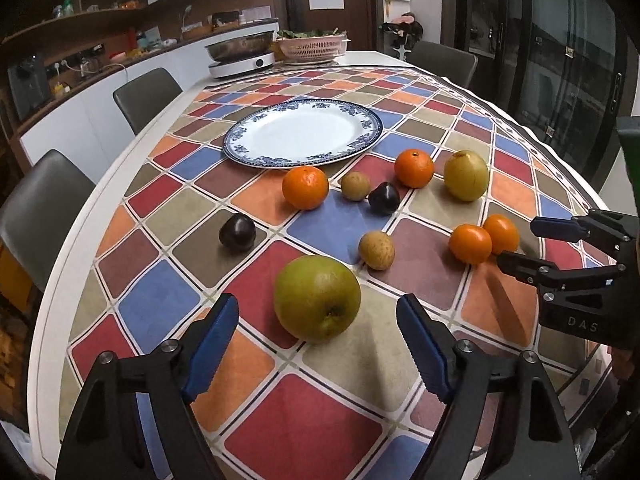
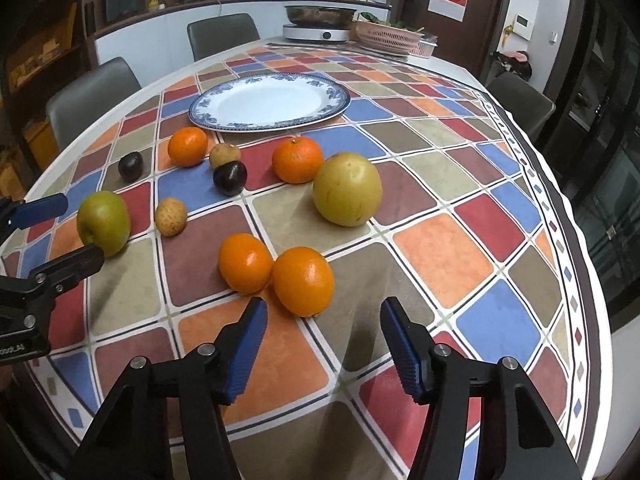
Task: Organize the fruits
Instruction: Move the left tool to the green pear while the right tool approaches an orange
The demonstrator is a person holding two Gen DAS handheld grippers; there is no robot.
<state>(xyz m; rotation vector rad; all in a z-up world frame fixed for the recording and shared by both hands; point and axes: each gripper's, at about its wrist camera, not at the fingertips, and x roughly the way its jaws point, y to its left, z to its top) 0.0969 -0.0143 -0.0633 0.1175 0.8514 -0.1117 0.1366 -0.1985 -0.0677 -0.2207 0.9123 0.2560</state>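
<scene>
An empty blue-rimmed white plate lies beyond scattered fruit. My left gripper is open, its jaws either side of a green apple on the cloth. My right gripper is open just short of two touching oranges, also in the left wrist view. Farther off lie a yellow-green pear, two more oranges, two dark plums and two small brown fruits.
A colourful chequered cloth covers the white table. An induction cooker with a steel pot and a pink basket of greens stand at the far end. Grey chairs line the left side.
</scene>
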